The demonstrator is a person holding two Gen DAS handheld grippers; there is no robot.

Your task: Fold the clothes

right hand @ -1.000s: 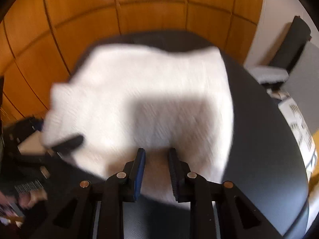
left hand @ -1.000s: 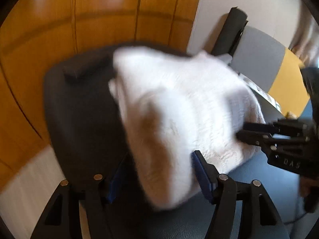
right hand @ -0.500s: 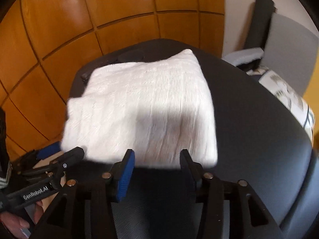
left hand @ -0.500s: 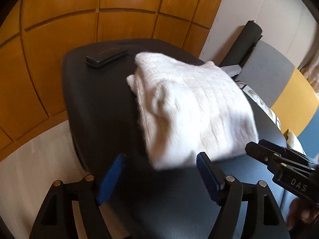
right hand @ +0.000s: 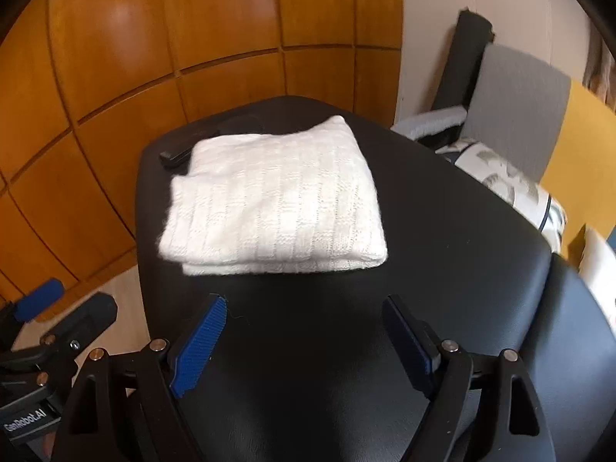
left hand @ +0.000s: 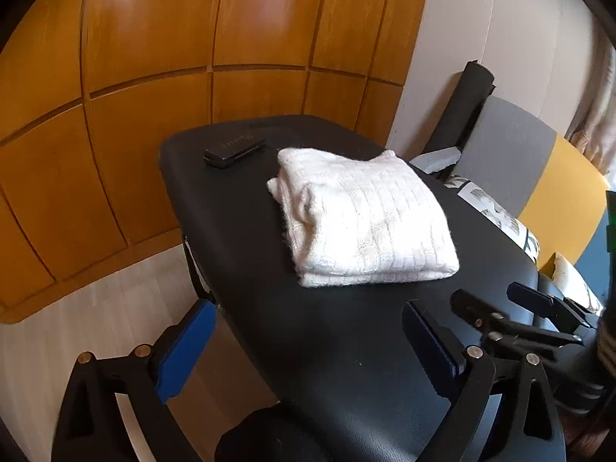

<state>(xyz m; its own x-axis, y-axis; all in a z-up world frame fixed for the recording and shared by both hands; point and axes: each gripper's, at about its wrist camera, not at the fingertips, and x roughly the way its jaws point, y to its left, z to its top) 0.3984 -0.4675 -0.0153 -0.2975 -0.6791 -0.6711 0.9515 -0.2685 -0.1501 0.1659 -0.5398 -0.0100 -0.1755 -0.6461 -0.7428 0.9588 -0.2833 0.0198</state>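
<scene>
We note the left gripper (left hand: pixel 308 340) with jaws just spread wide, nothing between them; ahead of both grippers the folded white sweater (right hand: pixel 275 196) lies flat on the black table (right hand: pixel 442 231), a dark case (left hand: pixel 234 151) beyond it; right gripper (right hand: pixel 304 340) likewise just opened, empty.

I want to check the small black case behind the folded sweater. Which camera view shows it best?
The left wrist view: the black case lies fully uncovered on the black table, beside the white sweater. In the right wrist view the sweater hides most of it; only one end shows.
</scene>
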